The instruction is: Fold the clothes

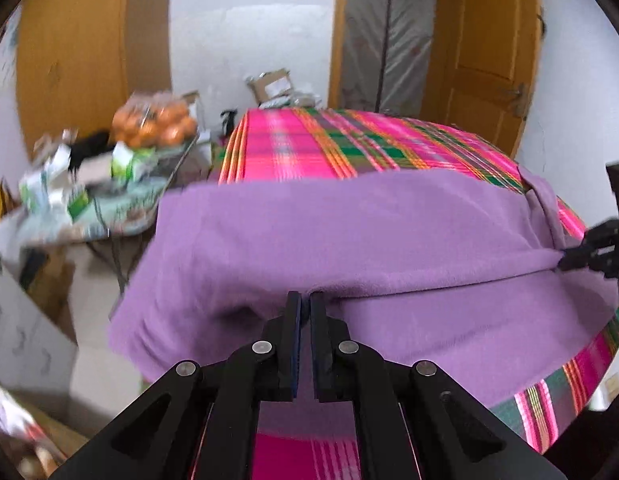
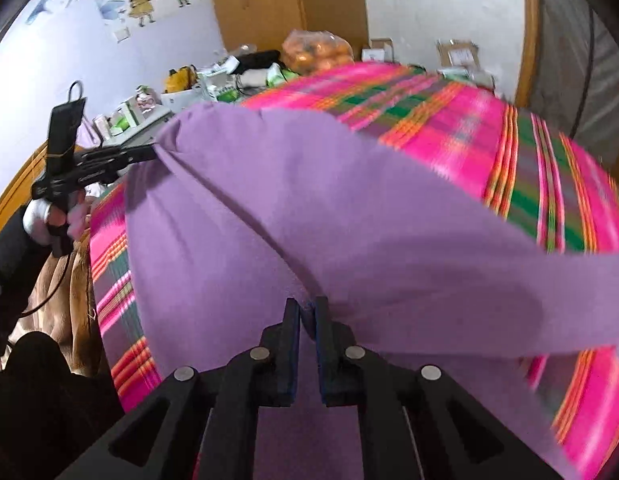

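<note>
Purple cloth (image 1: 349, 240) lifted over a plaid-covered counter (image 1: 309, 148), stretched between both tools. Left hand-held gripper (image 1: 305, 300) pinches a fold at one edge; right hand-held gripper (image 2: 307, 308) is clamped on the opposite edge, fingers nearly closed.

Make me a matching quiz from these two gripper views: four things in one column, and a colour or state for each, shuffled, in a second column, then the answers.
Things:
1. garment
2. bedcover
3. left gripper
4. bag of fruit

Colour or state:
A. orange
B. pink and green plaid
C. plain purple
D. black, shut on cloth

Pairs: 1-C, 2-B, 3-D, 4-A
</note>
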